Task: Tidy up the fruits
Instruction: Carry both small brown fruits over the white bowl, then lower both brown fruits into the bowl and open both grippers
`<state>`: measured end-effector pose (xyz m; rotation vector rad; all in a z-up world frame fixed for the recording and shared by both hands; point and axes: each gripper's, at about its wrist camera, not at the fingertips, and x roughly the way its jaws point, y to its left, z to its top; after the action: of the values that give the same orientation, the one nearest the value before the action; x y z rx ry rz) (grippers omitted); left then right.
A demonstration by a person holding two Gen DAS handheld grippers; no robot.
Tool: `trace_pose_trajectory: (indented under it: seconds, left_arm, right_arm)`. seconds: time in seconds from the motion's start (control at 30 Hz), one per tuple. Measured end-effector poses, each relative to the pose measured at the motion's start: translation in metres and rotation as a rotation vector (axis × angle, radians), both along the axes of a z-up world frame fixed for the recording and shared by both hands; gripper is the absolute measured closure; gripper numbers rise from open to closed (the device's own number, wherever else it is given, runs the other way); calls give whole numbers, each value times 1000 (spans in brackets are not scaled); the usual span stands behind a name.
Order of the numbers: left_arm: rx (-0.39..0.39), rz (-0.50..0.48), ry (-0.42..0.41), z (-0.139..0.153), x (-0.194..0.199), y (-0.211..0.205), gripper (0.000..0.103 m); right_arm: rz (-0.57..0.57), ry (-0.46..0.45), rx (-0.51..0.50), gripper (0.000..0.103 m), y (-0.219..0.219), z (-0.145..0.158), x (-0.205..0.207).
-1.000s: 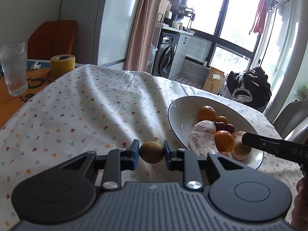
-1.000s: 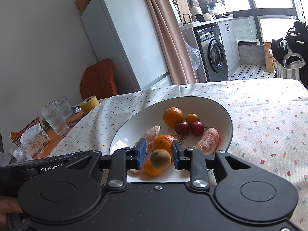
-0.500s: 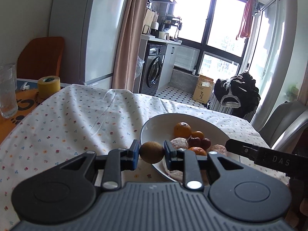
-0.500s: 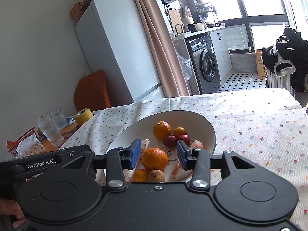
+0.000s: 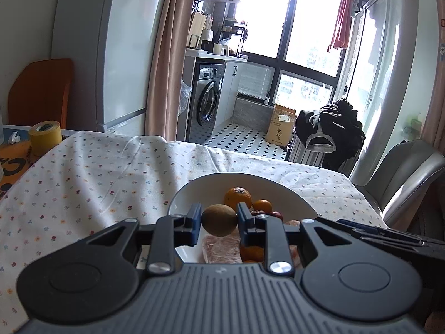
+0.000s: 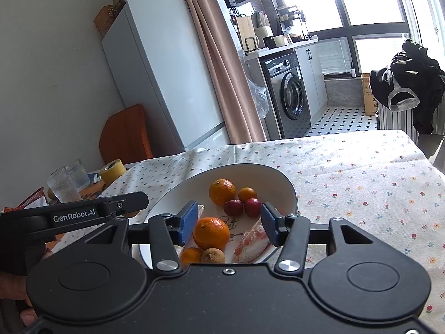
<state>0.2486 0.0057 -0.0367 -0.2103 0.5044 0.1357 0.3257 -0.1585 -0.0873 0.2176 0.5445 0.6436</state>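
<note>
Between the blue pads of the left gripper sits a small round brown fruit with a dull rough skin, pinched at its widest part so it cannot roll out. That gripper hangs over the near rim of the wide white ceramic bowl — a sensible place to be if the fruit is meant to join the others.

The right gripper stands wide open above the same bowl, holding nothing. Its jaws straddle the air over a large orange mandarin, without touching it. Just below, at the bowl's near edge, lie a smaller orange citrus fruit and a second brown rough-skinned fruit, side by side. A pale pink peeled pomelo segment lies to the right of them, and another shows only partly behind the left pad.

Deeper in the bowl sit another mandarin, a small orange kumquat-like fruit and two dark red round fruits, clustered close together — like kept with like, it seems, though that is a judgement.

Under the bowl spreads a white tablecloth printed with tiny flowers. At the far left edge of the table stand two clear ribbed drinking glasses and a roll of yellow tape, well apart from the fruit and likely no part of the sorting.
</note>
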Motion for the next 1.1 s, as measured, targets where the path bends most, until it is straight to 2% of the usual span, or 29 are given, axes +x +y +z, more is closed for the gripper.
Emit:
trace_pose_trajectory:
  seconds: [0.37, 0.97, 1.1]
  left_arm:
    - [-21, -19, 7, -2, 26, 4, 78]
    - [-44, -110, 50, -19, 52, -26, 77]
    - [-50, -112, 30, -15, 49, -26, 69]
  right_arm:
    - [-25, 24, -29, 52, 0, -9, 6]
    - [-70, 60, -65, 52, -7, -17, 17]
    - [-64, 57, -68, 52, -5, -16, 15]
